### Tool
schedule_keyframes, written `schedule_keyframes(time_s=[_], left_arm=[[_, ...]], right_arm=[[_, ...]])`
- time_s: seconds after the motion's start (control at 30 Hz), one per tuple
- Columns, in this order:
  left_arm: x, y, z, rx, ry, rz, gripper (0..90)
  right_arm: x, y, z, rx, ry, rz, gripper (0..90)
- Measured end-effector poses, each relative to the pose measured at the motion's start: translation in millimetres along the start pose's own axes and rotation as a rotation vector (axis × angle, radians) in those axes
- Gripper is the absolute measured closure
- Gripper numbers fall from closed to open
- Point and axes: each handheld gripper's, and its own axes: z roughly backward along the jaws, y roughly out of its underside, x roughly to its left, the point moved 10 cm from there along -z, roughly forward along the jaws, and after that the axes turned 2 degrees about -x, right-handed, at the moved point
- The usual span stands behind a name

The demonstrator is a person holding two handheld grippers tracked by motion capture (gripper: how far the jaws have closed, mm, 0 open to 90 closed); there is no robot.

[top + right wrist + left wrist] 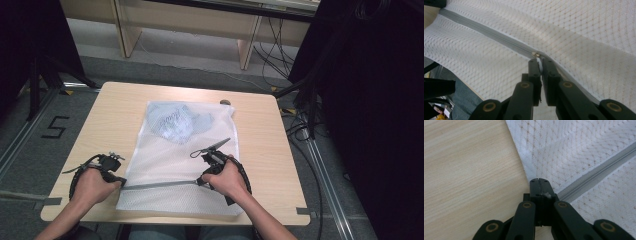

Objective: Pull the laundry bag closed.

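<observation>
**Zipping the mesh bag: about halfway**

The bag lies mid-table. The left gripper pinches its near-left zipper end. The right gripper is closed on the pull. The right half looks unfinished.

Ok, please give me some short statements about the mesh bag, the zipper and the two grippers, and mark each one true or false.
1. The white mesh bag lies flat on the wooden table. True.
2. The left gripper stands wide open above the bag. False: its jaws are shut, at the bag's edge where the grey zipper ends.
3. The right gripper is shut on the zipper pull. True.
4. The bag is empty. False: a pale blue garment shows through the mesh at the far end.
5. The zipper runs between the two grippers. True.
</observation>
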Motion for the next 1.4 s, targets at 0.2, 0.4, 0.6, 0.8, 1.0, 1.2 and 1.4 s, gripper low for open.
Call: schedule_keyframes(time_s=[0.2,0.4,0.6,0.8,1.0,1.2,1.4], left_arm=[[0.0,0.0,0.0,-0.001,-0.001,0.000,89.8],[-0.1,-0.1,-0.1,-0.001,-0.002,0.001,89.8],[-0.3,0.0,-0.1,-0.001,-0.003,0.002,89.8],[-0.4,-0.3,-0.4,-0.003,-0.005,0.003,89.8],[-1.3,-0.8,-0.8,-0.008,-0.004,0.009,89.7],[-1.0,-1.0,-0.8,-0.006,-0.005,0.004,89.8],[-1.0,-1.0,-0.8,-0.006,-0.005,0.002,89.8]], right_arm=[[0.4,5.2,3.7,0.027,0.007,-0.065,86.6],[-4.9,3.9,3.3,-0.011,0.002,-0.028,86.7],[-2.6,8.8,8.0,0.023,-0.013,-0.086,86.6],[-7.2,10.3,10.0,0.013,-0.003,-0.091,86.6],[-12.4,12.7,12.6,0.013,-0.003,-0.088,86.7],[-15.6,13.6,16.1,0.009,-0.004,-0.082,86.6],[-17.1,14.5,17.1,0.008,0.005,-0.094,86.7]])
